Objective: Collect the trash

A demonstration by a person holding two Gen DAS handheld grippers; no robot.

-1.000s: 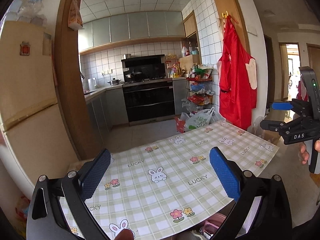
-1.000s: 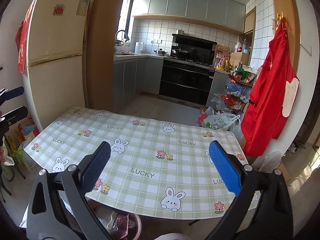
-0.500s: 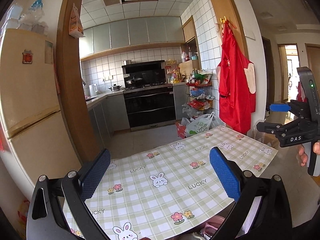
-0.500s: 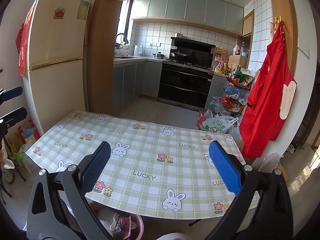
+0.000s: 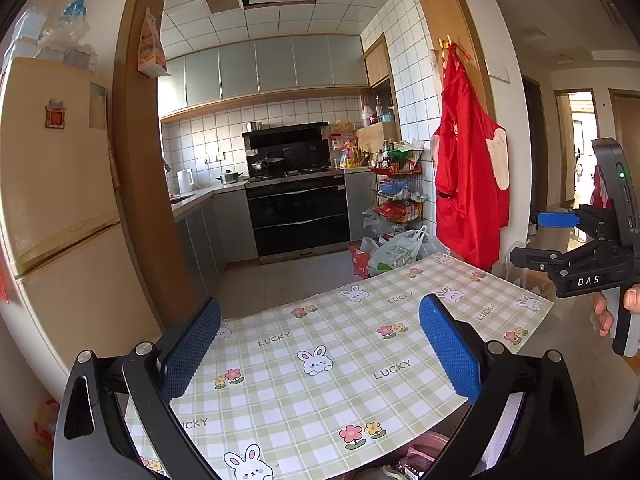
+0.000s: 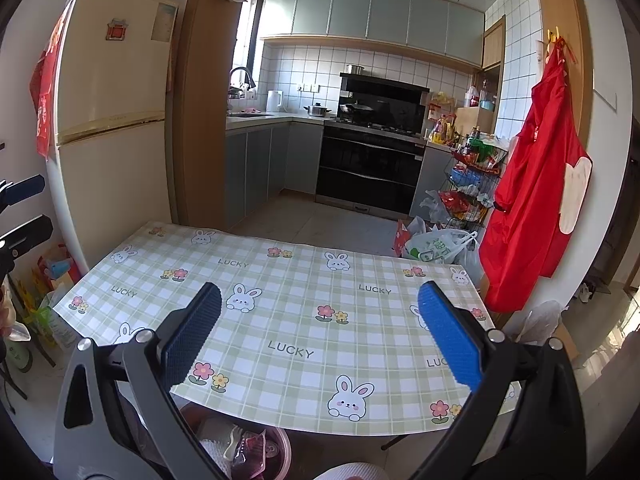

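Both tools stand with jaws wide apart and hold nothing: the left tool (image 5: 320, 350) and the right tool (image 6: 320, 334) hover above the table (image 6: 280, 320), whose checked cloth carries no visible trash. The only candidate trash, crumpled wrappers (image 6: 250, 454), lies in a pink bin (image 6: 280, 446) on the floor beneath the table's near edge, below the right tool. Judgement: the right tool is nearer. The wrappers' long axis cannot be determined.
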